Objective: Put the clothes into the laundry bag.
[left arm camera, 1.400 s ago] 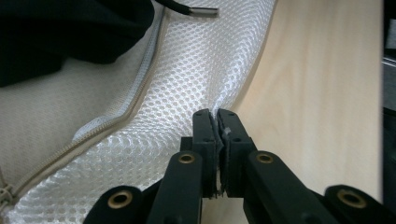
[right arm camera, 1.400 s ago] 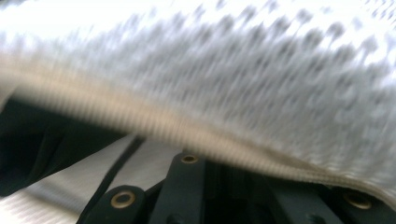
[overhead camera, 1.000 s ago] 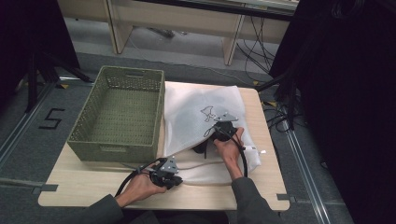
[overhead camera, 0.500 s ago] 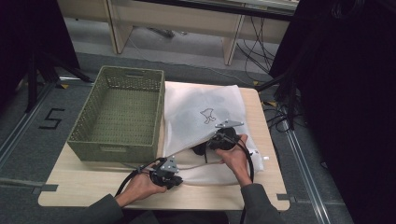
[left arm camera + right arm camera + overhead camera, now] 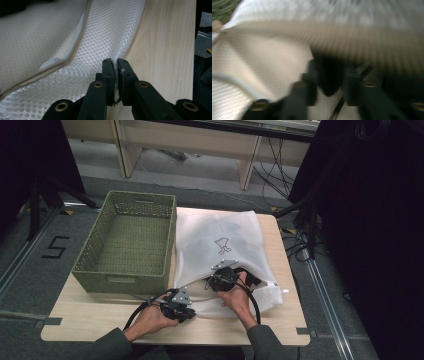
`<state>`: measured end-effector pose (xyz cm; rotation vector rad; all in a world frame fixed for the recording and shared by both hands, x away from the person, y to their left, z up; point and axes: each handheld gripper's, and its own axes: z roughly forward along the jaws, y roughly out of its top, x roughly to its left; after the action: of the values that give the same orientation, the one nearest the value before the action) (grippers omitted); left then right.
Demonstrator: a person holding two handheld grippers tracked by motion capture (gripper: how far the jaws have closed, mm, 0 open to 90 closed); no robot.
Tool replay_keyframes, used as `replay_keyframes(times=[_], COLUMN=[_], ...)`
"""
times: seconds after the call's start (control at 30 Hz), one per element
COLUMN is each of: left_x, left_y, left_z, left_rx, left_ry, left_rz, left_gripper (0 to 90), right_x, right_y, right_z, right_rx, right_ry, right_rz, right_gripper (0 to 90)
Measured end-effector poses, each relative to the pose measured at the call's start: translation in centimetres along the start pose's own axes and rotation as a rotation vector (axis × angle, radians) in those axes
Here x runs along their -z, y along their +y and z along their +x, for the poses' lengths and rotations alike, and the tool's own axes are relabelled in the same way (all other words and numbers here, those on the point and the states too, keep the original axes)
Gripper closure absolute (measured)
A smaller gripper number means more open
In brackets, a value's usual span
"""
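**Mesh bag pinned at tabletop's near edge**

Pale wooden tabletop (image 5: 100, 317) is seen from above. Nearest, a fold of the white mesh bag (image 5: 220, 237) is clamped in the left gripper (image 5: 114, 65), fingers almost closed. Beyond, the right gripper (image 5: 222, 279) is pushed into the bag's opening; its blurred fingers appear parted around something dark. Emptying seems underway; a firm grasp inside is needed next. Farther left stands a green basket (image 5: 90, 265).

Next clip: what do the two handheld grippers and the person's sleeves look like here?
Both are black. The left gripper and the right gripper each carry a grey three-cornered plate and trail a black cable. The left gripper's flat fingers hang on arms with brass-coloured pivot pins. The sleeves are dark grey-green.
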<state>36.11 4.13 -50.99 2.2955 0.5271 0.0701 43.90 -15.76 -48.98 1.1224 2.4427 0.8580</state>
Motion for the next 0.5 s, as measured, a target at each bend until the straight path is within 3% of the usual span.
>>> replay_keyframes(times=[0.07, 0.13, 0.17, 0.2, 0.23, 0.3, 0.4, 0.5], left_x=[0.0, 0.0, 0.0, 0.0, 0.0, 0.0, 0.0, 0.0], left_y=[0.0, 0.0, 0.1, 0.0, 0.0, 0.0, 0.0, 0.0], left_z=[0.0, 0.0, 0.1, 0.0, 0.0, 0.0, -0.1, 0.0], left_rx=[0.010, -0.005, -0.016, 0.009, 0.009, -0.006, 0.002, 0.004], left_ry=[-0.001, 0.000, 0.001, 0.000, 0.000, 0.002, 0.008, 0.000], left_rz=[-0.003, 0.001, 0.002, -0.001, -0.001, 0.002, 0.002, 0.000], left_gripper=[84.4, 84.5, 84.4, 84.5, 84.5, 84.6, 84.5, 84.5], right_x=[-0.4, -0.5, -0.4, -0.4, -0.5, -0.7, -1.7, -2.2], right_y=[0.4, 0.8, 1.3, 1.6, 2.2, 3.0, 4.1, 4.7], right_z=[-0.5, -0.8, -1.0, -1.0, -1.2, -1.6, -2.3, -3.2], right_rx=[0.052, 0.055, 0.053, 0.042, 0.031, 0.029, -0.020, -0.010], right_ry=[-0.035, -0.062, -0.087, -0.091, -0.101, -0.116, -0.137, -0.160], right_rz=[-0.004, -0.031, -0.064, -0.081, -0.114, -0.123, -0.156, -0.159], right_gripper=[87.8, 88.2, 88.2, 88.2, 88.2, 88.2, 88.2, 87.6])
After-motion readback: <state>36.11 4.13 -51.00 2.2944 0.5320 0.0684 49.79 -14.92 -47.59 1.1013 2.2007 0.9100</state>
